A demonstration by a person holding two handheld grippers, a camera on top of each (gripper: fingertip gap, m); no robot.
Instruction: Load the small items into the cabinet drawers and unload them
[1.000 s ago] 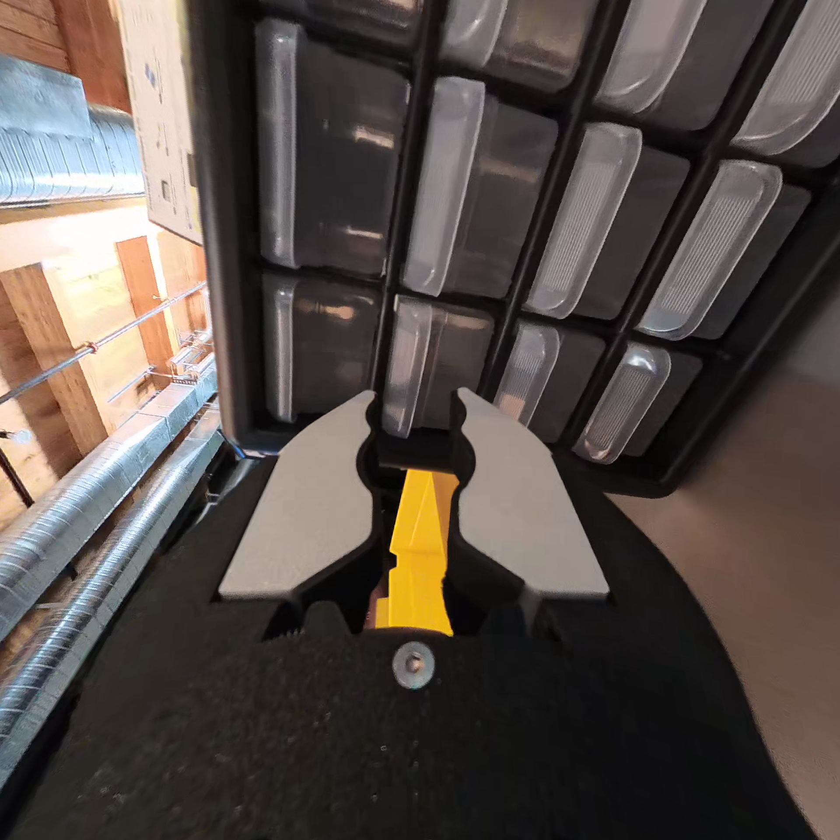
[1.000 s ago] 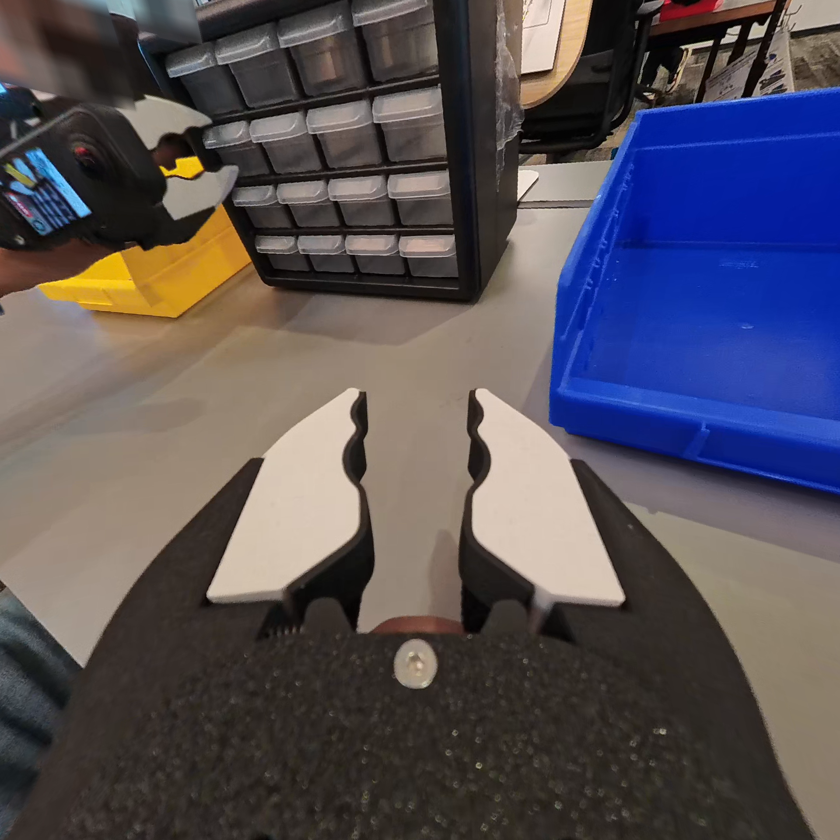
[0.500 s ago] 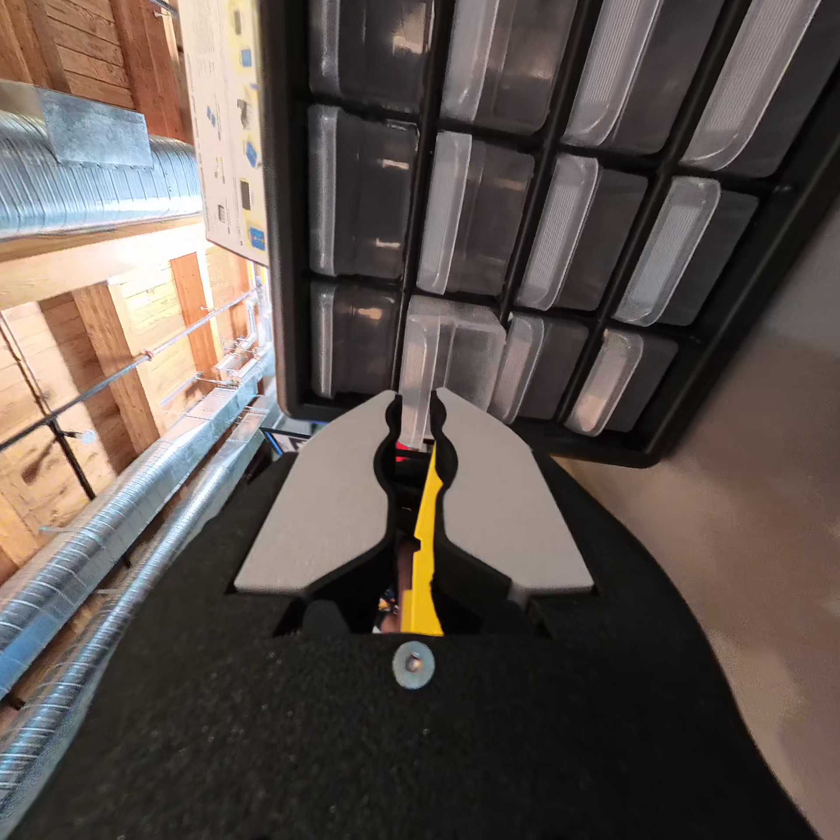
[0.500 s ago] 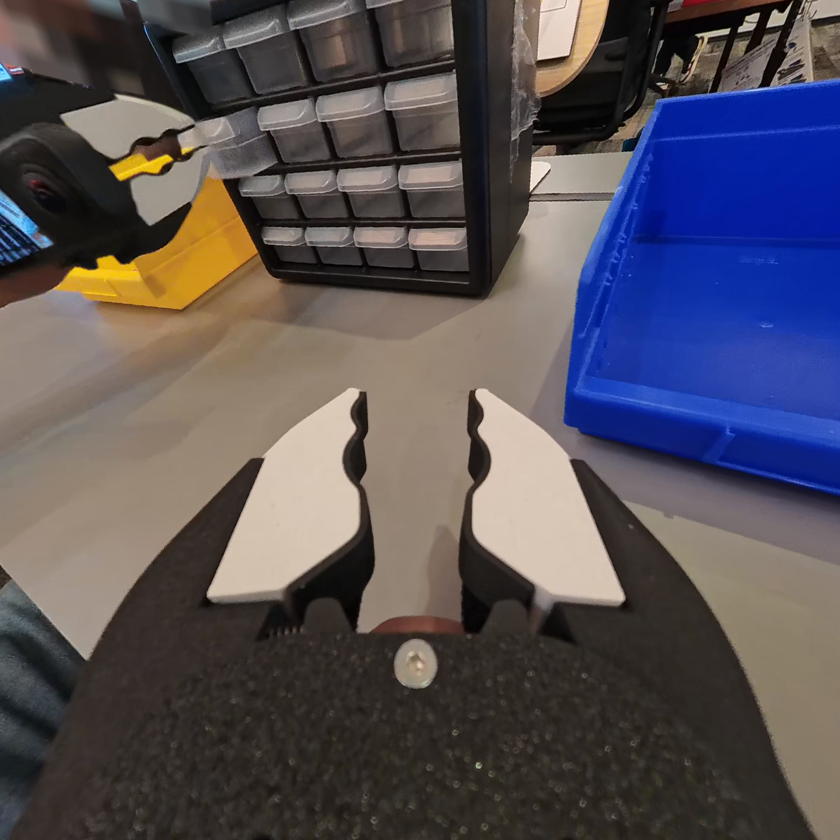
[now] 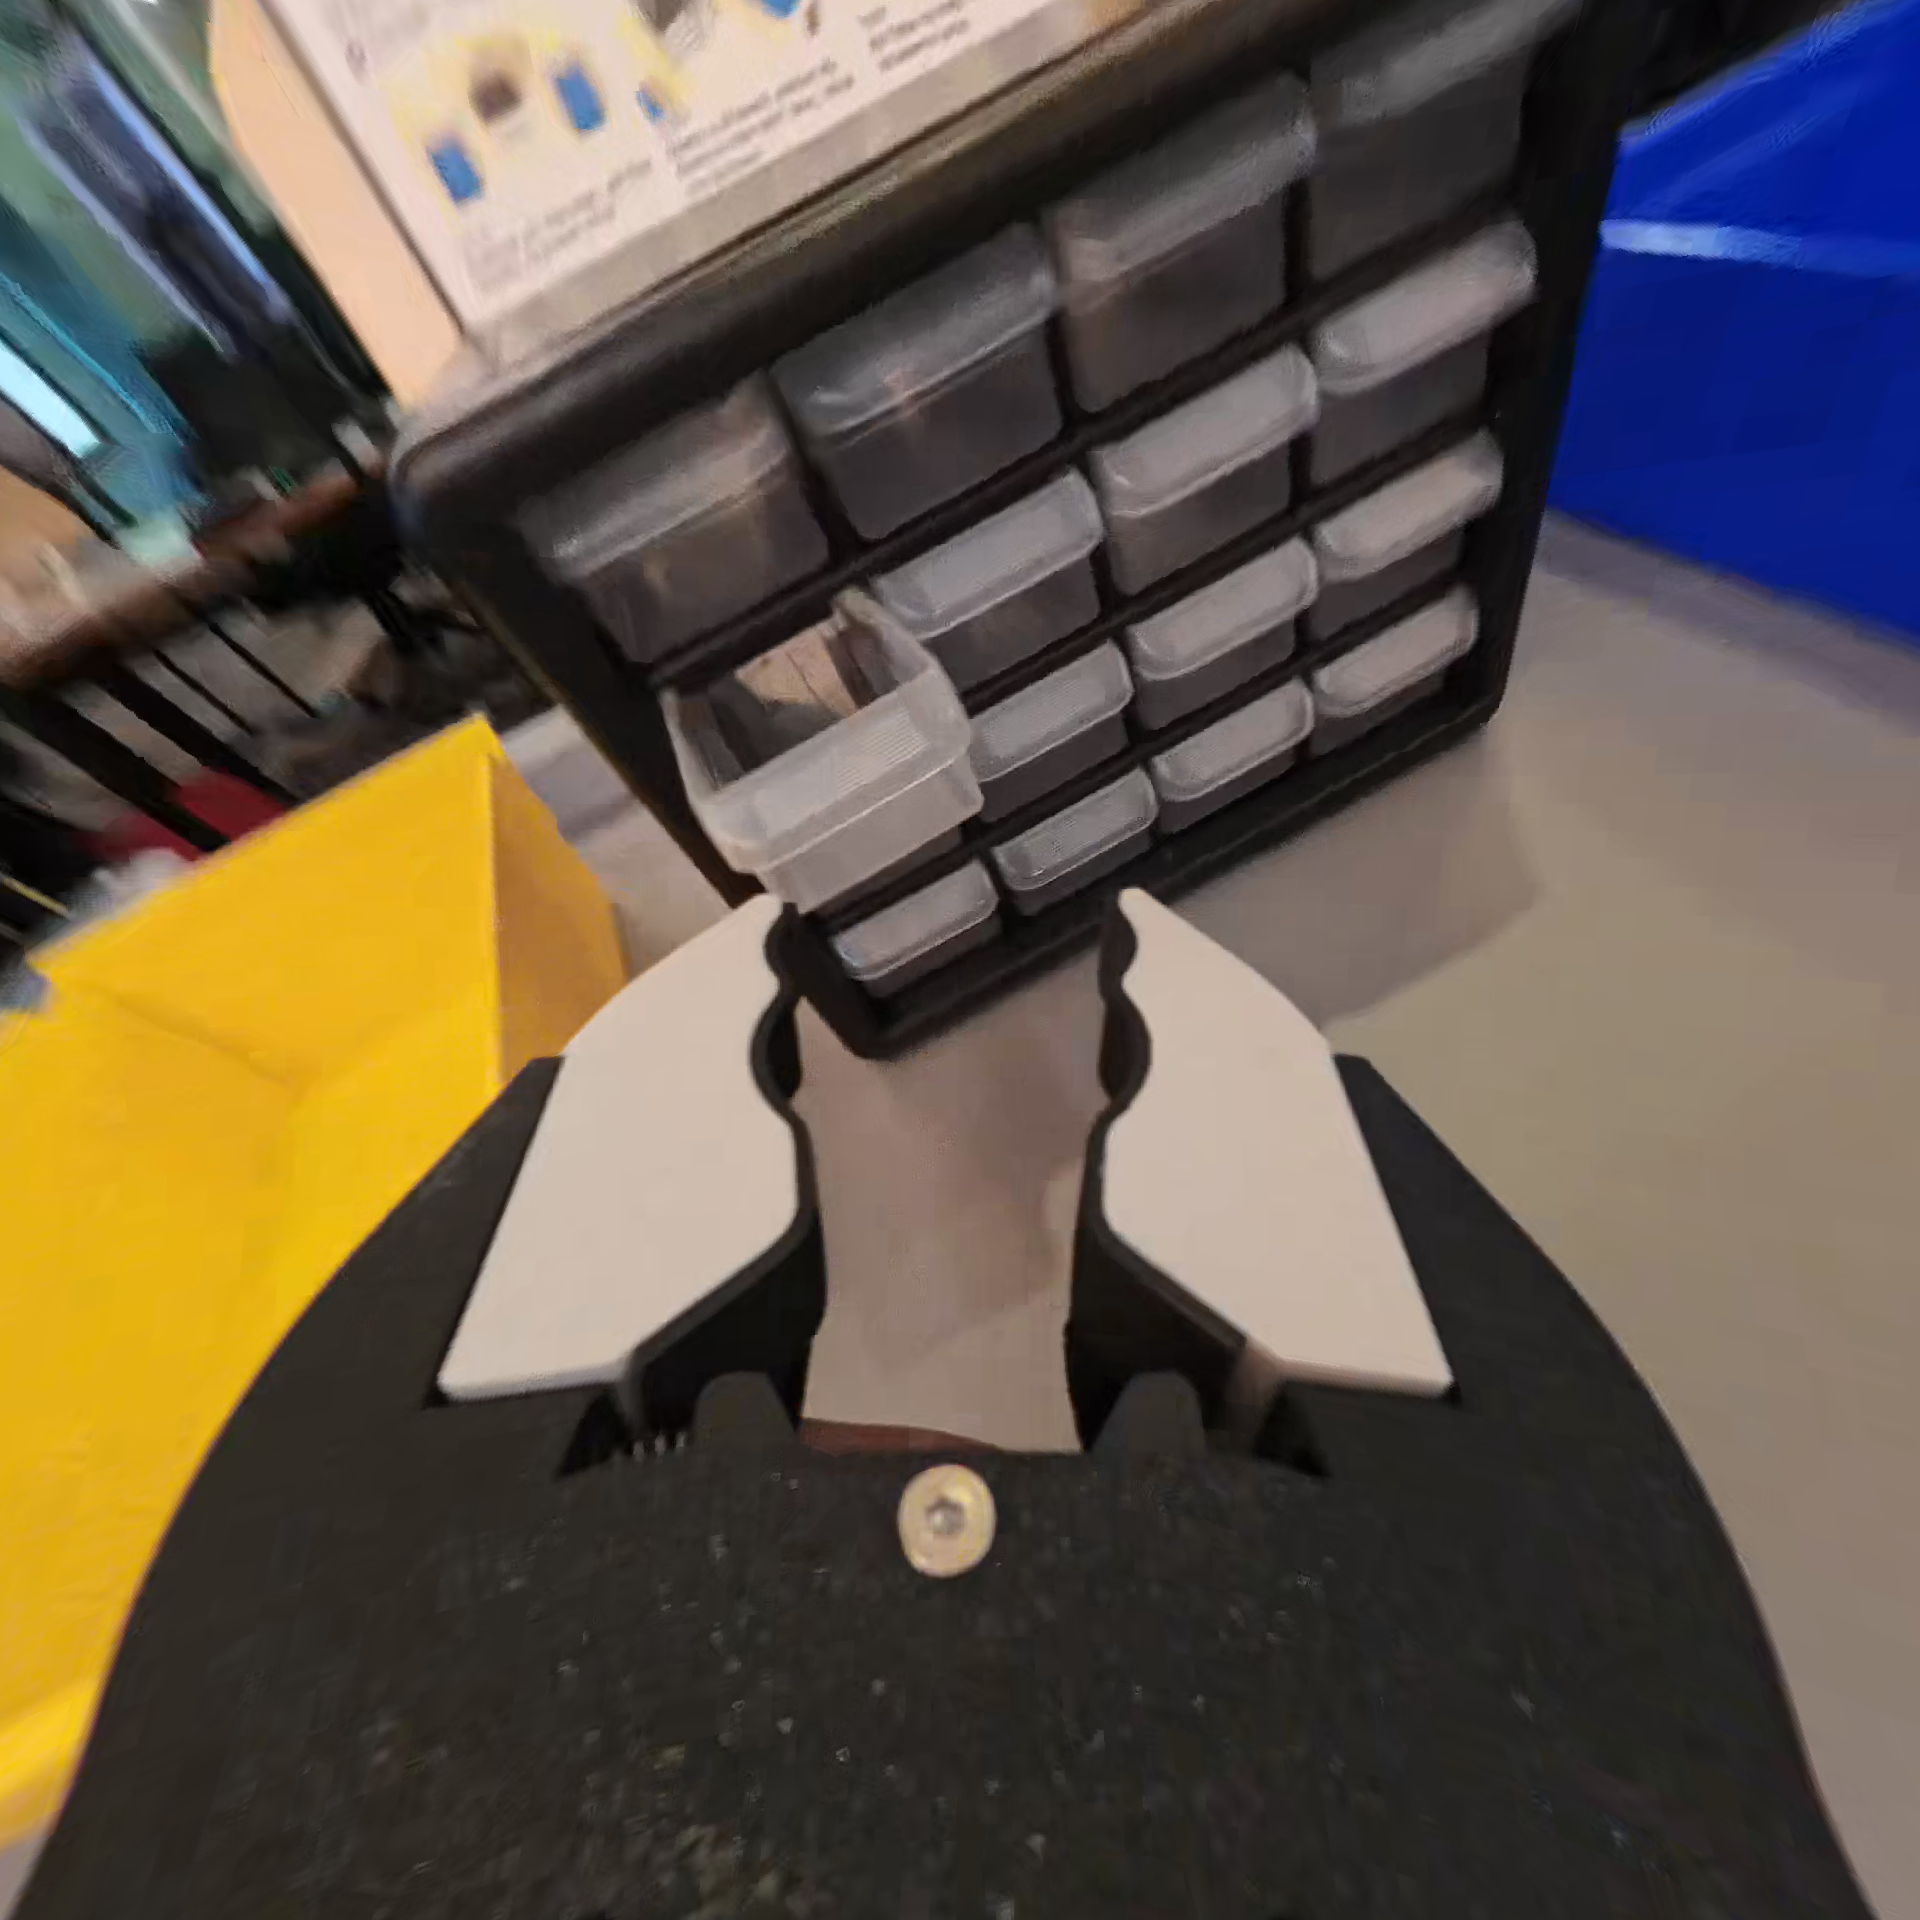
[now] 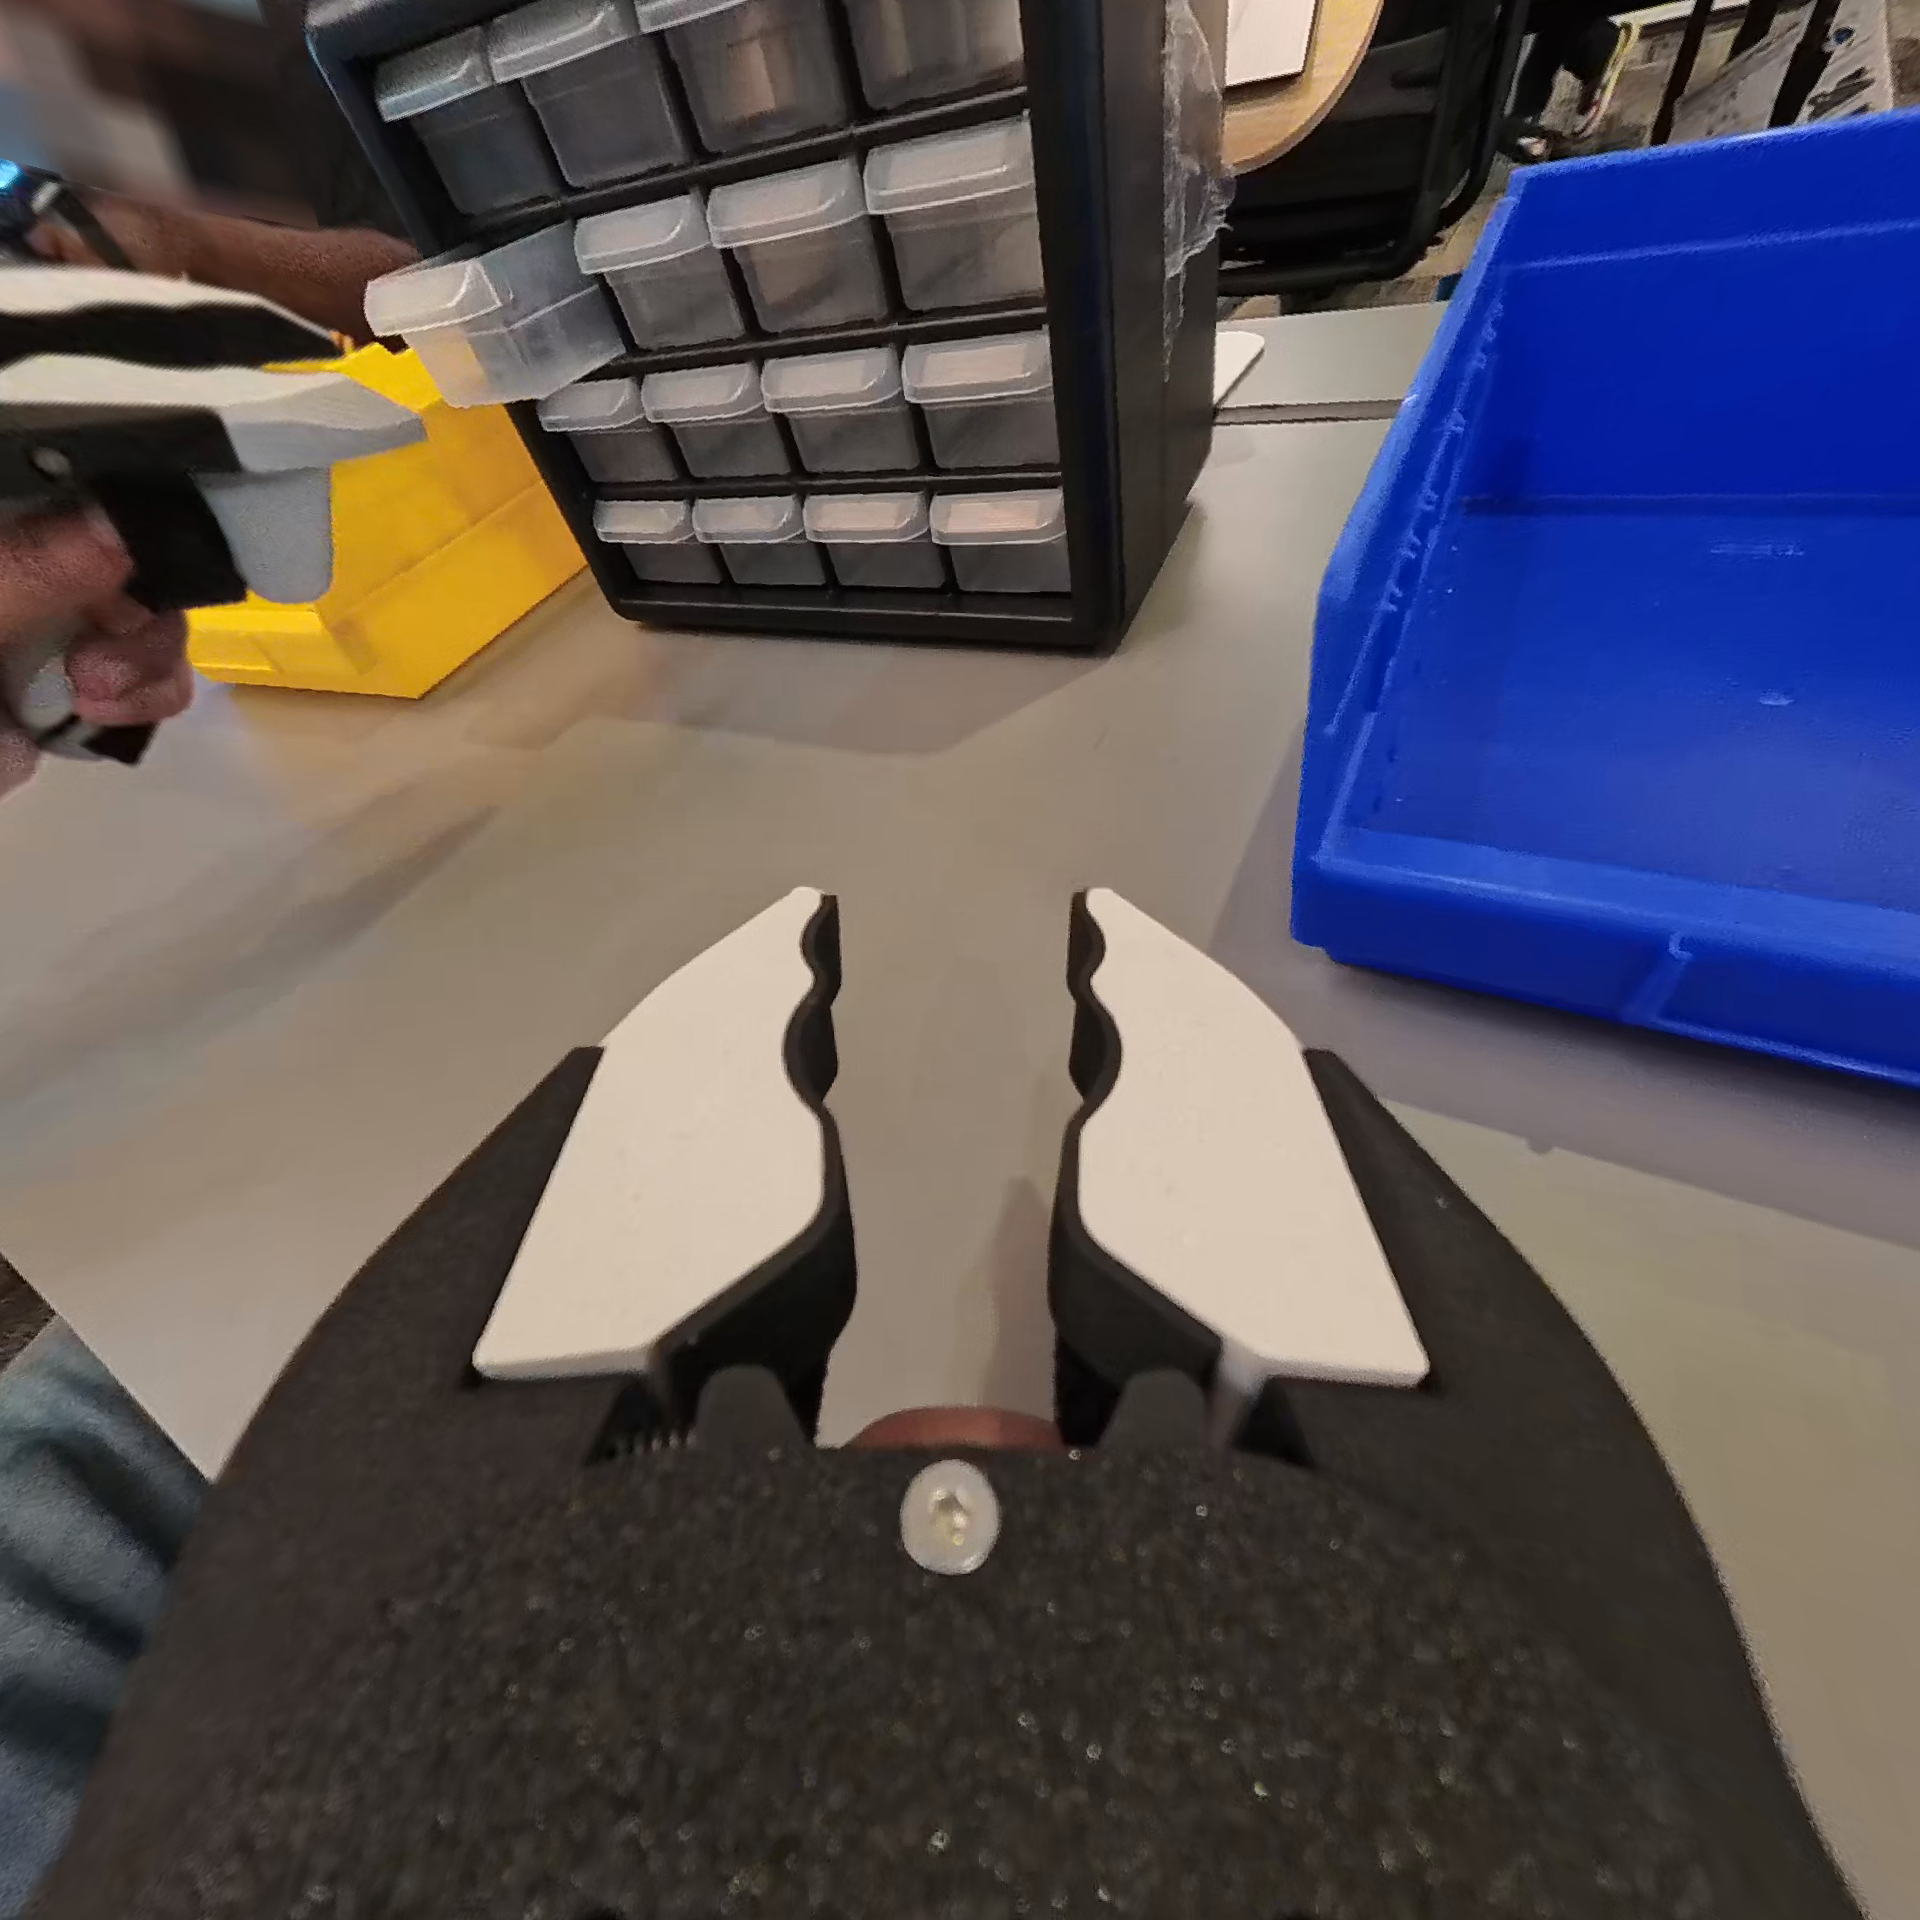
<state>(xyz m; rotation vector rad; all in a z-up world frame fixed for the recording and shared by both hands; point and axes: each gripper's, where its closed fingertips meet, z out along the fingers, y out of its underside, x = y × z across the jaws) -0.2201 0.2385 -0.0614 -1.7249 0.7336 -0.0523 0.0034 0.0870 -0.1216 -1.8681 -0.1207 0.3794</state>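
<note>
A black cabinet [image 5: 1548,436] [image 6: 1132,343] with several clear drawers stands on the grey table. One clear drawer [image 5: 831,758] [image 6: 488,322] in its left column is pulled out and looks empty. My left gripper [image 5: 945,914] is open and empty, just in front of and below the pulled drawer; it also shows in the right wrist view [image 6: 301,488], at the left, apart from the drawer. My right gripper [image 6: 951,904] is open and empty over bare table, well in front of the cabinet. No small items show.
A yellow bin [image 5: 260,1091] [image 6: 416,582] sits left of the cabinet. A large empty blue bin [image 6: 1662,623] [image 5: 1766,312] sits to its right. A box with printed pictures [image 5: 665,135] lies on the cabinet top. A person's hand [image 6: 94,644] holds the left gripper.
My left gripper shut on the drawer's handle, pulled the drawer out, then let go, opened and backed away while turning upright. My right gripper stayed open and barely moved.
</note>
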